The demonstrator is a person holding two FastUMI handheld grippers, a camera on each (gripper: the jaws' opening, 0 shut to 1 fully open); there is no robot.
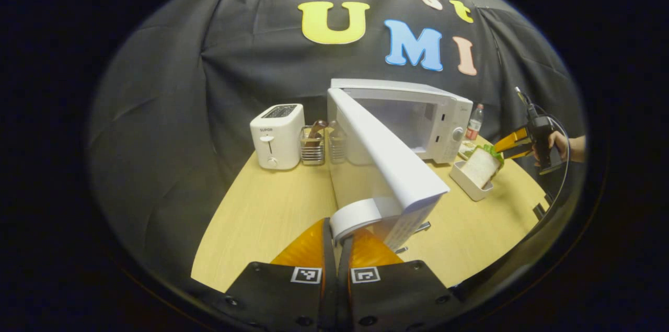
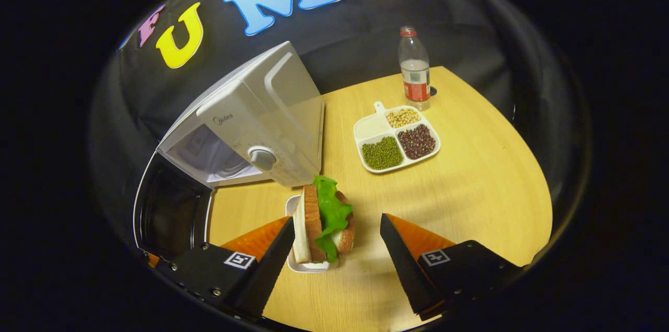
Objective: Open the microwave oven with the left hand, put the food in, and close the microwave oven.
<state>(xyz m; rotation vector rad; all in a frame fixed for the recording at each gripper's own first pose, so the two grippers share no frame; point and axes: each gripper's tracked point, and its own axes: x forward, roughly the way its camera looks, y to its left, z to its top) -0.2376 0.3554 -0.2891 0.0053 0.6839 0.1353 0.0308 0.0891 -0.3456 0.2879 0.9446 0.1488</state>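
Pinching the open microwave door (image 1: 389, 157), left tongs (image 1: 342, 240) hold; right tongs (image 2: 337, 240) spread around the sandwich (image 2: 324, 222).

Both views near microwave (image 1: 413, 117), table (image 2: 470, 191)

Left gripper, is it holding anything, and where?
The left gripper is shut on the microwave door's handle, at the open door's free edge.

A staged kitchen booth, probably: microwave (image 1: 418, 117), toaster (image 1: 277, 136) and table (image 1: 261, 217) (black cloth (image 1: 172, 112) behind).
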